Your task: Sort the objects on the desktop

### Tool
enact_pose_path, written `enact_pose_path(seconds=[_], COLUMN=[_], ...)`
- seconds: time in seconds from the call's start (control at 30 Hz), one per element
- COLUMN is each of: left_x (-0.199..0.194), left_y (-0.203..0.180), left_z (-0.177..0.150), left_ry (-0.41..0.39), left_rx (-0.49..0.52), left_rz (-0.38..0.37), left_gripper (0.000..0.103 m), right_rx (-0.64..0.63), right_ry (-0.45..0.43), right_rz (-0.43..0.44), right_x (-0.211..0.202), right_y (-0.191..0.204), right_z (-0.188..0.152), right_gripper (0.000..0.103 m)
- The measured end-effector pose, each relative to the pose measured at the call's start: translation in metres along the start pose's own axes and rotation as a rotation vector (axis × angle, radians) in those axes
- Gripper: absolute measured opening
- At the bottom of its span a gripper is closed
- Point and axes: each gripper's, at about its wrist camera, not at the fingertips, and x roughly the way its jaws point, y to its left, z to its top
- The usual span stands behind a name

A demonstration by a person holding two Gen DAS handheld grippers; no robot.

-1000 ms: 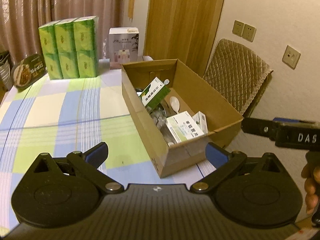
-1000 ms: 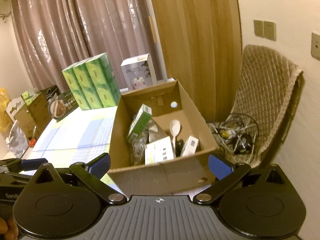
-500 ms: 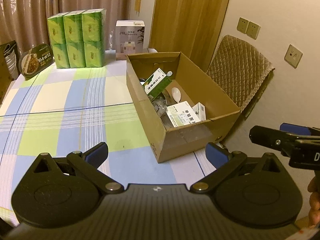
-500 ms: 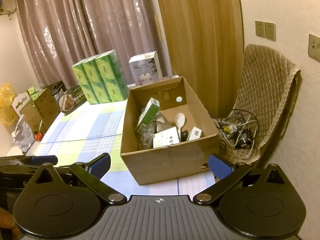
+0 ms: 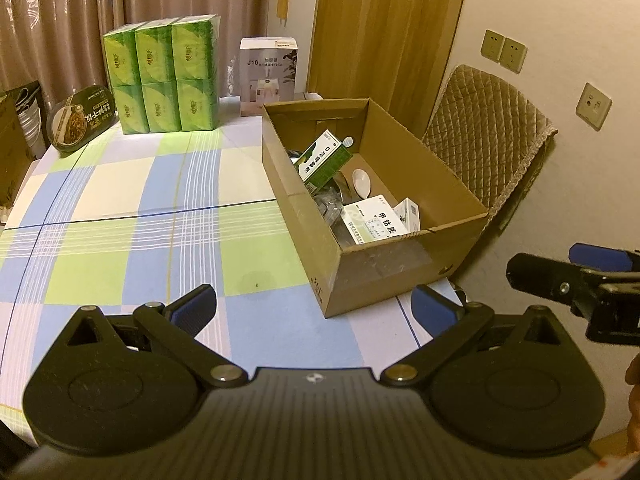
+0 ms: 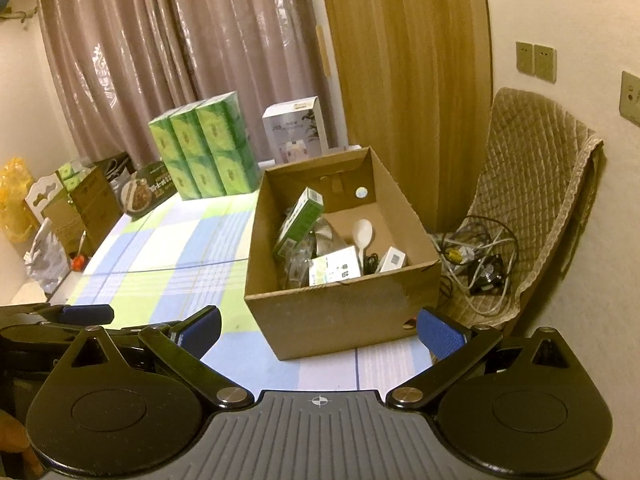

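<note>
**Both grippers pulled back from the box**

Both grippers have drawn back since a second ago, so more of the checked tablecloth [image 5: 132,200] shows. The left gripper [image 5: 314,306] and right gripper [image 6: 320,326] hang with fingers spread wide, empty, short of the cardboard box [image 6: 340,316]. The box sits at the table's right edge beside a quilted chair [image 6: 532,184]. Inside lie a green carton [image 5: 323,160] leaning on the left wall, a white spoon [image 5: 361,181] and white medicine boxes [image 5: 376,222]. Green tissue packs [image 5: 162,74] stand stacked at the far end.
</note>
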Motion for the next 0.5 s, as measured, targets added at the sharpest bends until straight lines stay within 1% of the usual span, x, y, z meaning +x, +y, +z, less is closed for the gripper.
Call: enact_pose_path(seconds=[0.5], left_x=[0.0012], left_y=[-0.0039], left_z=[0.0011], left_ry=[-0.002], left_rx=[0.018], left_rz=[-0.003], left_gripper=[0.102], right_rx=[-0.002], right_ry=[0.002], right_rz=[-0.001], right_x=[-0.0011], right_y=[0.0007], right_z=[0.0012], right_gripper=[0.101])
